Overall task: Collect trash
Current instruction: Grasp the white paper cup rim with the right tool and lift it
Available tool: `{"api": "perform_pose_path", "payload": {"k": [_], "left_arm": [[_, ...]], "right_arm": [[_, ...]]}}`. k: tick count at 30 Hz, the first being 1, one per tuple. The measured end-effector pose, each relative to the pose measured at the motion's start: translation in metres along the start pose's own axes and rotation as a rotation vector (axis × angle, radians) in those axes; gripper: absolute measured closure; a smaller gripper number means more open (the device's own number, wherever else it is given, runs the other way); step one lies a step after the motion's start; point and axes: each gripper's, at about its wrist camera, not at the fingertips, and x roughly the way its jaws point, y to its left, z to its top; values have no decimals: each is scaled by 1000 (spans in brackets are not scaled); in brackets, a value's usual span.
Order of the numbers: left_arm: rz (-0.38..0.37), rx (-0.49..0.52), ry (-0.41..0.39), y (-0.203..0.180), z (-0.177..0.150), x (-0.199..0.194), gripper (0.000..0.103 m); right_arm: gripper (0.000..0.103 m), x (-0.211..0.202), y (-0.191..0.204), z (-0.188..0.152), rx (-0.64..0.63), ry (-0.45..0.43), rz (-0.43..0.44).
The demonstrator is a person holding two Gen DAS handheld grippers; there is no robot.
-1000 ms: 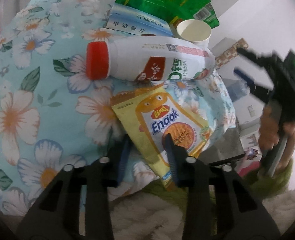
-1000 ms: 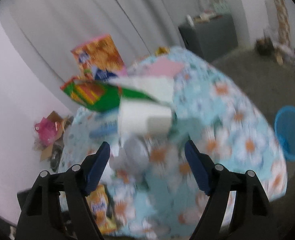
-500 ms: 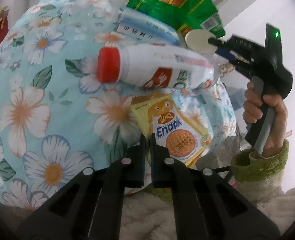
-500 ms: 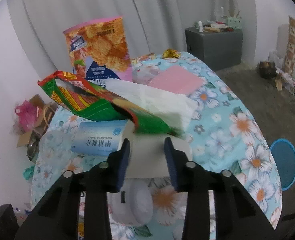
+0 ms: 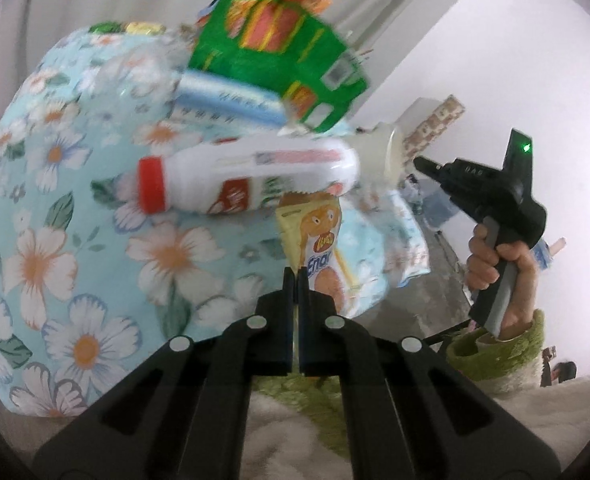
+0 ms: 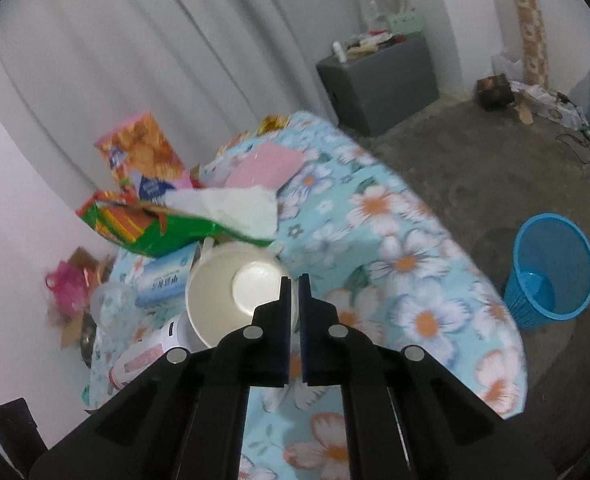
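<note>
My left gripper [image 5: 296, 280] is shut on the lower edge of a yellow Enaak snack packet [image 5: 322, 248], lifted above the floral tablecloth [image 5: 55, 208]. A white bottle with a red cap [image 5: 247, 178] lies on its side behind it. My right gripper [image 6: 294, 280] is shut on the rim of a white paper cup [image 6: 231, 292], tilted with its inside facing the camera; it also shows in the left wrist view [image 5: 379, 156], where the gripper's fingertips are hidden behind the cup. A green snack bag [image 6: 151, 228] and a white tissue [image 6: 231, 208] lie behind the cup.
A blue waste basket [image 6: 551, 272] stands on the floor right of the table. A blue tissue pack [image 6: 163, 280], an orange snack box [image 6: 143, 152] and a pink sheet [image 6: 267, 164] lie on the table. A grey cabinet [image 6: 379, 84] stands at the back.
Both grippers closed from open: the left on the Enaak packet, the right on the paper cup. Both objects have been lifted; the cup now tilts toward the right camera.
</note>
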Motion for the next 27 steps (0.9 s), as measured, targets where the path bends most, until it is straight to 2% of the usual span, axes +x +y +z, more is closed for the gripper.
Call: {"api": "perform_pose_path", "payload": {"k": [4, 10, 12, 13, 14, 16, 19, 22, 25, 26, 27], "left_arm": [[-24, 35, -34, -15, 3, -2, 103], [-10, 27, -3, -20, 2, 13, 103], [1, 20, 0, -19, 3, 16, 103], [4, 19, -1, -18, 3, 14, 103], [8, 19, -3, -18, 3, 14, 103], [14, 18, -7, -17, 5, 14, 103], [14, 20, -5, -18, 7, 15, 103], [13, 31, -4, -21, 9, 16, 103], [14, 42, -3, -24, 12, 17, 103], [15, 45, -3, -26, 14, 16, 103], [16, 50, -4, -28, 16, 16, 103]], "right_arm": [[99, -13, -7, 2, -1, -16, 3], [97, -3, -18, -13, 4, 37, 26], [92, -2, -29, -17, 58, 56, 75], [84, -3, -34, -20, 68, 51, 87], [75, -5, -36, -22, 56, 37, 78], [65, -5, -35, -26, 13, 29, 56], [59, 5, -28, -32, -56, 58, 65], [59, 24, -17, -40, -137, 86, 21], [61, 46, -17, -41, -136, 110, 19], [72, 48, -18, -41, -125, 110, 25], [78, 50, -19, -40, -107, 113, 44]]}}
